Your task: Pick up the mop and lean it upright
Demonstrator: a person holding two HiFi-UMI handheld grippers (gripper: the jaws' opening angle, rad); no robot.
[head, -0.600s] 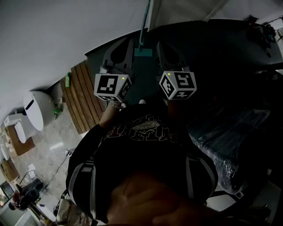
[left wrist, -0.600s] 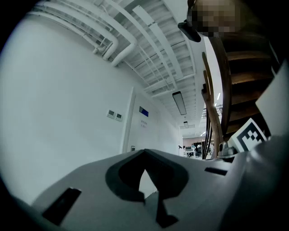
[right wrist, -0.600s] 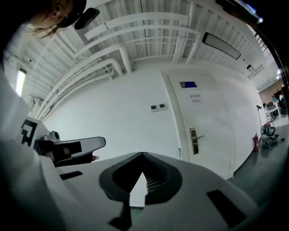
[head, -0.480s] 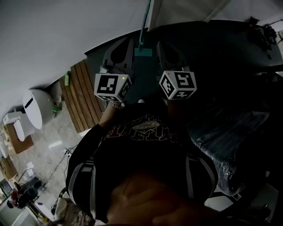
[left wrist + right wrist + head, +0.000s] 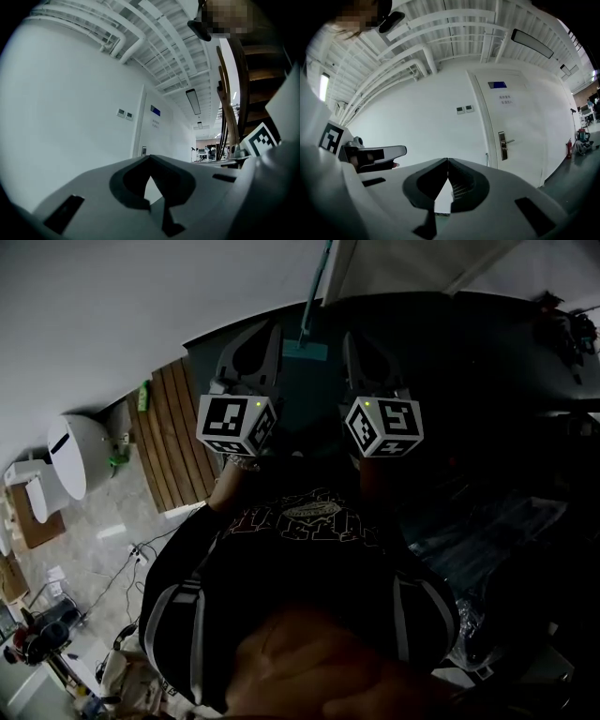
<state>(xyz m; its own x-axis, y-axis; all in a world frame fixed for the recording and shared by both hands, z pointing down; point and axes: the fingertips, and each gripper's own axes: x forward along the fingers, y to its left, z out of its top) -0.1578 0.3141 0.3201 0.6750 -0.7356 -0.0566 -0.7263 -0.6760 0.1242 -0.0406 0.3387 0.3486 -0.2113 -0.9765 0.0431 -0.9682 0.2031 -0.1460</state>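
The mop has a teal handle (image 5: 315, 287) that rises against the white wall, and its teal head (image 5: 305, 351) rests on the dark floor at the wall's foot. My left gripper (image 5: 265, 329) and right gripper (image 5: 354, 336) are held side by side in front of the person's chest, pointing at the wall on either side of the mop head. Both are clear of the mop. In the left gripper view the left gripper (image 5: 150, 157) is shut with its jaws meeting and nothing between them. The right gripper (image 5: 448, 160) is likewise shut and empty in its own view.
A slatted wooden board (image 5: 173, 442) lies on the floor at the left, with a white rounded appliance (image 5: 73, 457) beyond it. A plastic-wrapped dark bulk (image 5: 492, 540) fills the right. A white door (image 5: 513, 133) stands in the wall. A wooden stair (image 5: 243, 89) rises at the left gripper view's right.
Both grippers stay shut and side by side. The head view has shifted slightly, and the right gripper has drifted a little to the right. The mop has not moved.
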